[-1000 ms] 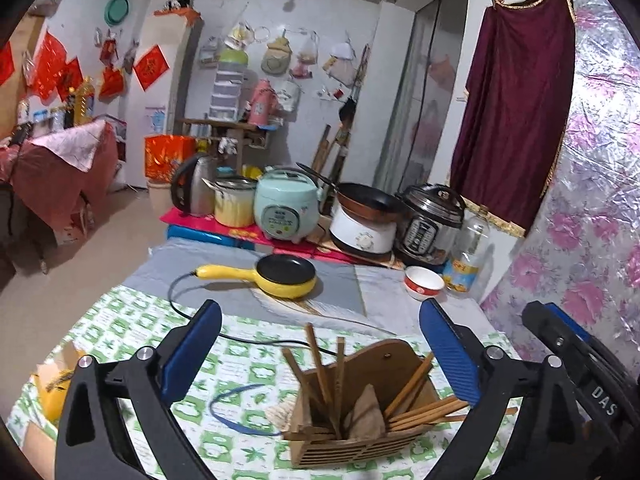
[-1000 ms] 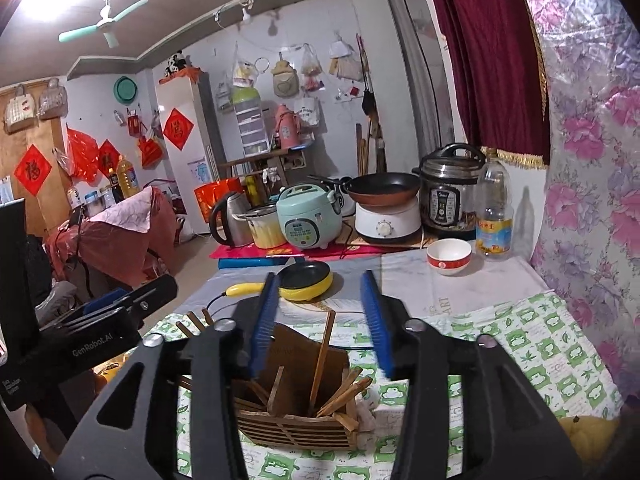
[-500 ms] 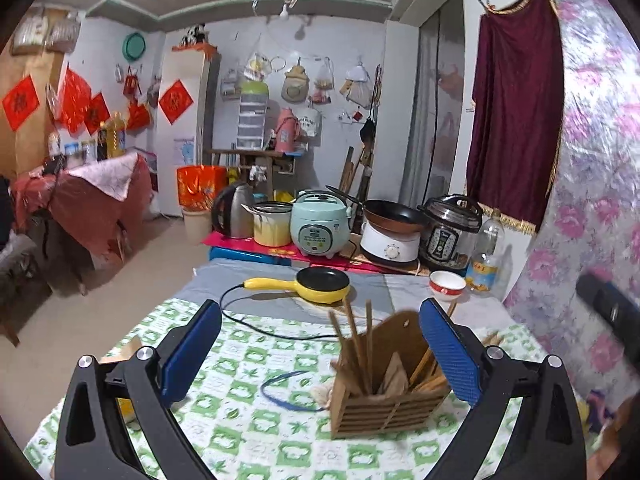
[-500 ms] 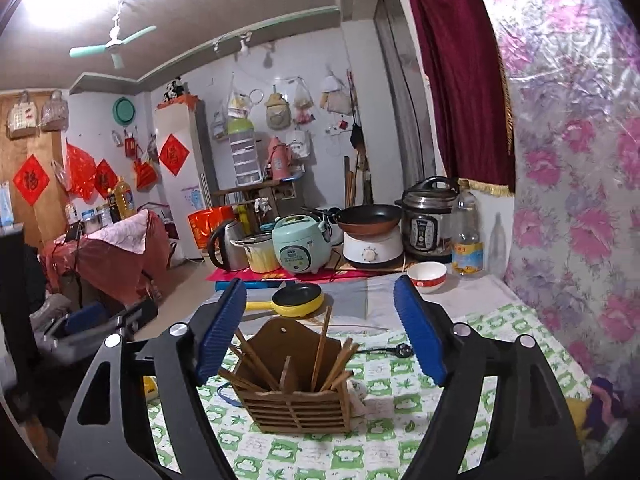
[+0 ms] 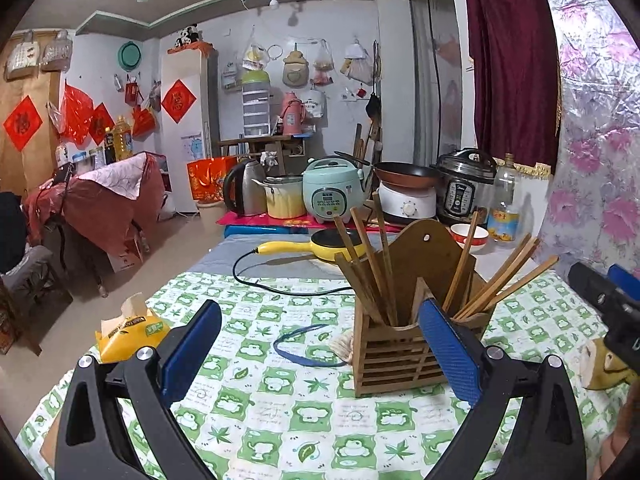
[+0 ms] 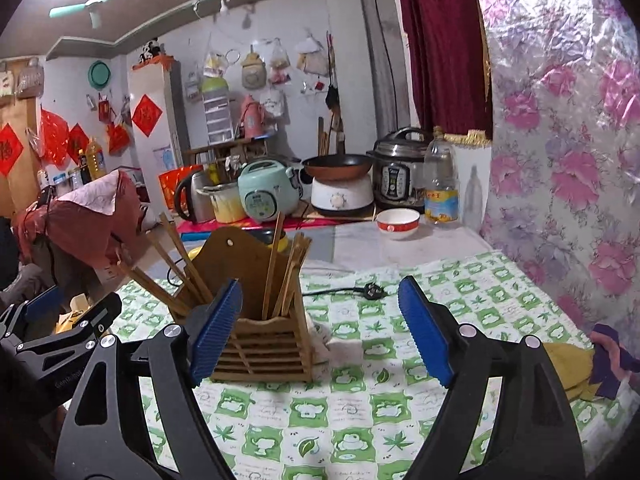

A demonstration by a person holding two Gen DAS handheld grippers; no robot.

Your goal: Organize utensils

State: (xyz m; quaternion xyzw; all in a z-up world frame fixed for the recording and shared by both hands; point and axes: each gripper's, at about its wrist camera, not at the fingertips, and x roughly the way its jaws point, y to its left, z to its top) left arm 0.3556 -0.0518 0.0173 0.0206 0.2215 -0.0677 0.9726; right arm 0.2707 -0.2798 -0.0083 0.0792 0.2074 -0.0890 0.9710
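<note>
Left wrist view shows the left tongs [image 5: 320, 350] spread wide and gripping nothing, with the wooden utensil holder [image 5: 400, 356] standing upright on the green-and-white checked bench [image 5: 280, 420] just behind the right-hand pad. Chopsticks [image 5: 372, 268] lean out of its compartments at several angles, and a blue cord loop [image 5: 304, 346] lies beside it. Right wrist view has the right tongs [image 6: 320, 330] likewise parted and empty, the holder near the left-hand pad.
</note>
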